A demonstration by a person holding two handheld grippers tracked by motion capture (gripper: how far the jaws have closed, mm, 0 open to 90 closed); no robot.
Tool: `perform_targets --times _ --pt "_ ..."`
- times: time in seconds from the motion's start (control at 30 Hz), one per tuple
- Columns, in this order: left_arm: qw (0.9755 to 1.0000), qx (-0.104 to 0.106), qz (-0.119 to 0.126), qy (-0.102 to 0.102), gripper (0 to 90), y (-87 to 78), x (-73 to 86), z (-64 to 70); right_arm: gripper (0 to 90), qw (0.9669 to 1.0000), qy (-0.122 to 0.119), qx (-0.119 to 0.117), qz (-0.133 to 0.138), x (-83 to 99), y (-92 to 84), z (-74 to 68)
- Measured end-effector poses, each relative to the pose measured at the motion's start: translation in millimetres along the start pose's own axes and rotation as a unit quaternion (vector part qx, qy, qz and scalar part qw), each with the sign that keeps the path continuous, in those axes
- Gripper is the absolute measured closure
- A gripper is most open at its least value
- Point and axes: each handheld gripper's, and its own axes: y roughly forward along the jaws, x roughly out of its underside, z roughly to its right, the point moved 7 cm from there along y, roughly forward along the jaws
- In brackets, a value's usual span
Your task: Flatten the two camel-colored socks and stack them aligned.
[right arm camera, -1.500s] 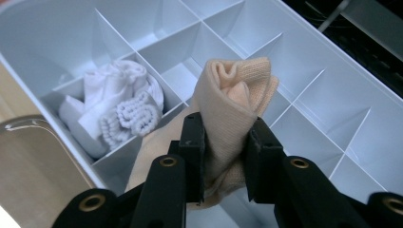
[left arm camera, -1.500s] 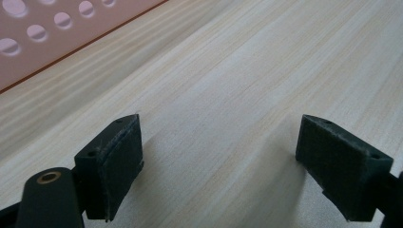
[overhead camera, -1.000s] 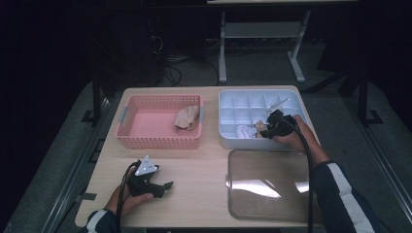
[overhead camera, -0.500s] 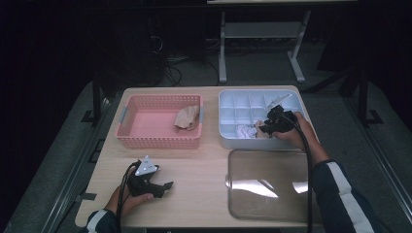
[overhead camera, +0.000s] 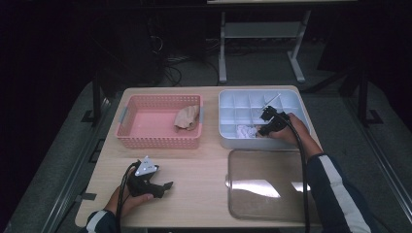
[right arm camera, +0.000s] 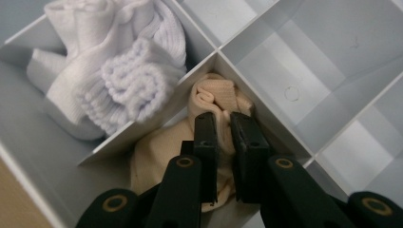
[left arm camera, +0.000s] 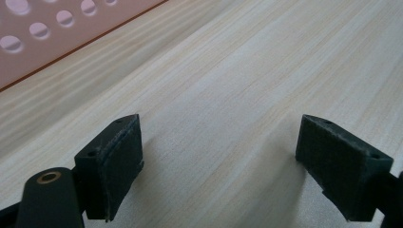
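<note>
**Right gripper closed on a beige sock in the divided white organiser.**

We see the right gripper (right arm camera: 223, 137) with its jaws, which have just been closing, pinched on a fold of the beige sock (right arm camera: 166, 156), which lies in a front compartment of the white organiser (overhead camera: 301, 104); a second ago the same gripper stood slightly farther left over that compartment. The right gripper view adds what the high view cannot resolve: a white ribbed sock (right arm camera: 119, 71) in the neighbouring compartment, parted from the beige one by a thin divider. The left gripper (overhead camera: 163, 187) rests where it was on the wooden table (overhead camera: 204, 165), its jaws wide apart and empty, near the pink basket (overhead camera: 158, 141) holding a tan bundle (overhead camera: 187, 117). A clear lid (overhead camera: 267, 184) lies in front of the organiser.
</note>
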Motion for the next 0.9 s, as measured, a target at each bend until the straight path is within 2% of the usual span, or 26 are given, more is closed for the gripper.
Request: perform_targets --times 0.1,0.2,0.33,0.5,0.6,0.67,0.8,0.9 --pt "1.0000 0.000 0.000 0.000 14.8 0.0 0.1 0.1 81.0 0.9999 0.003 -0.009 -0.014 -1.7 3.3 1.4" --pt "1.0000 -0.001 0.001 -0.002 14.8 -0.3 0.3 0.2 81.0 0.9997 -0.004 -0.004 -0.022 -3.0 5.4 0.1" --pt "1.0000 -0.001 0.001 -0.003 14.8 -0.4 0.4 0.3 77.7 0.9999 -0.003 -0.004 -0.014 -1.7 4.3 0.6" --pt "1.0000 0.000 0.000 -0.002 14.8 -0.3 0.4 0.0 66.3 0.9998 0.001 -0.005 0.020 1.4 -5.1 -0.7" --pt "1.0000 0.000 0.000 -0.002 14.8 -0.3 0.4 0.0 62.6 0.9994 -0.002 0.002 0.033 3.4 -11.9 -1.9" --pt "1.0000 0.000 0.000 -0.002 14.8 -0.3 0.4 0.0 59.7 0.9989 0.001 -0.002 0.047 3.6 -19.2 -3.2" --pt "1.0000 0.000 0.000 -0.001 14.8 -0.3 0.4 0.0 56.6 0.9959 0.004 0.004 0.090 -0.3 -39.1 -6.5" --pt "1.0000 0.001 0.000 -0.001 14.8 -0.4 0.5 0.0 55.1 0.9922 -0.007 -0.002 0.124 -4.6 -53.8 -17.0"
